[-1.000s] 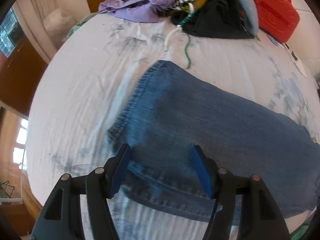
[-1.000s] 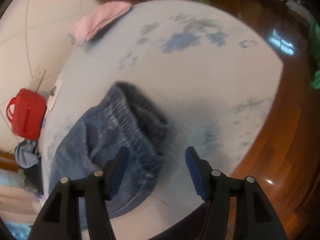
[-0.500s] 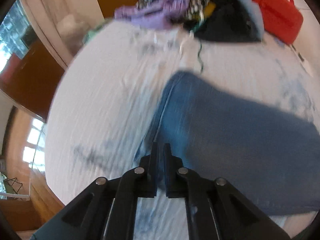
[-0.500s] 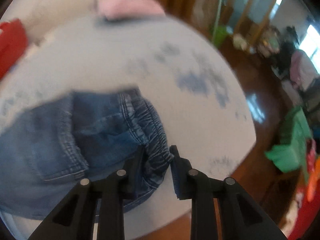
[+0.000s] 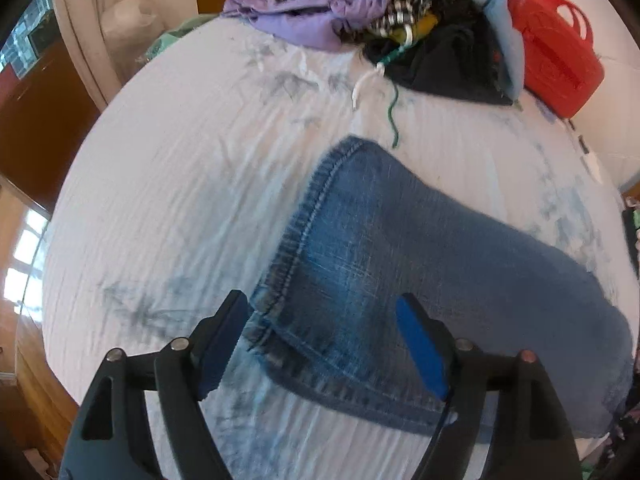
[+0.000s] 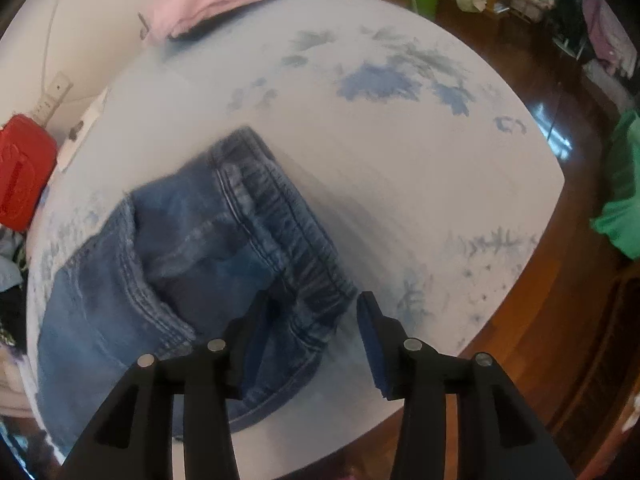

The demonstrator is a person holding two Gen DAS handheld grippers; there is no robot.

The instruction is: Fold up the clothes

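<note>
Jeans point(image 5: 420, 264) far end cut off | left claw point(image 5: 324, 344) apart | right claw point(image 6: 308, 340) apart

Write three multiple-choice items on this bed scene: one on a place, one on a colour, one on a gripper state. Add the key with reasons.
1. Where does the jeans hem end lie?
A. by the left gripper
B. on the red bag
C. under the clothes pile

2. What colour is the garment at the bed's far edge in the right wrist view?
A. yellow
B. pink
C. black

3. How is the right gripper?
A. shut on the waistband
B. out of view
C. open at the waistband

Key: 1 A, the stitched hem sits between its fingers; 2 B, it is pale pink; 3 C, the fingers stand apart.
</note>
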